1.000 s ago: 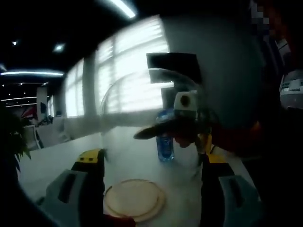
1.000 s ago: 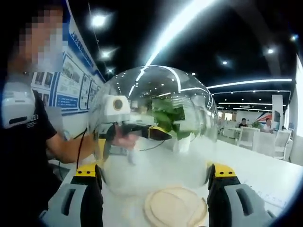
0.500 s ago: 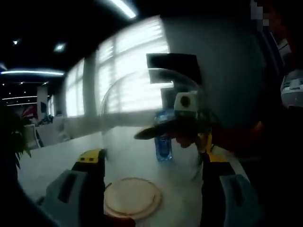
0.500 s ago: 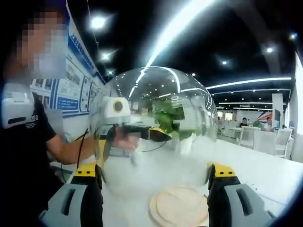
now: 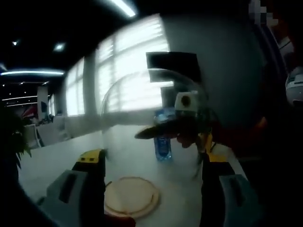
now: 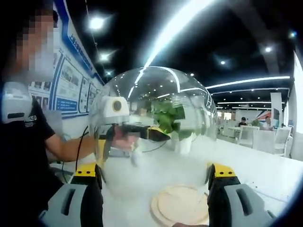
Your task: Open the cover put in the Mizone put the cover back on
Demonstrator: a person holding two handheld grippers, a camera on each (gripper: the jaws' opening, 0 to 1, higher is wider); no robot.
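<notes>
Over the last second little has changed: the clear dome (image 6: 156, 127) stays lifted between the 2 grippers, and in the right gripper view the wooden base (image 6: 182, 205) has slid a little to the right under it, which is most likely the hands drifting rather than the base moving. In the left gripper view the Mizone bottle (image 5: 163, 142) still stands upright on the white table (image 5: 57, 158), beyond the base (image 5: 131, 197) and seen through the dome (image 5: 142, 109), so the judgement is that the cover is off and the bottle has not yet been set on the base. The left gripper (image 5: 151, 187) has its yellow-tipped jaws spread wide on either side of the dome's lower edge, and the right gripper (image 6: 154, 194) stands the same way; whether either pair actually presses the plastic cannot be told from these pictures. Each gripper also appears through the dome in the other's view, the right one (image 5: 187, 125) and the left one (image 6: 125, 132), each held by a hand. The base lies just below the dome's rim with bare tabletop around it, the bottle sits near its far side, and a person's body stands close beside the table, so the free room lies toward the window side.
</notes>
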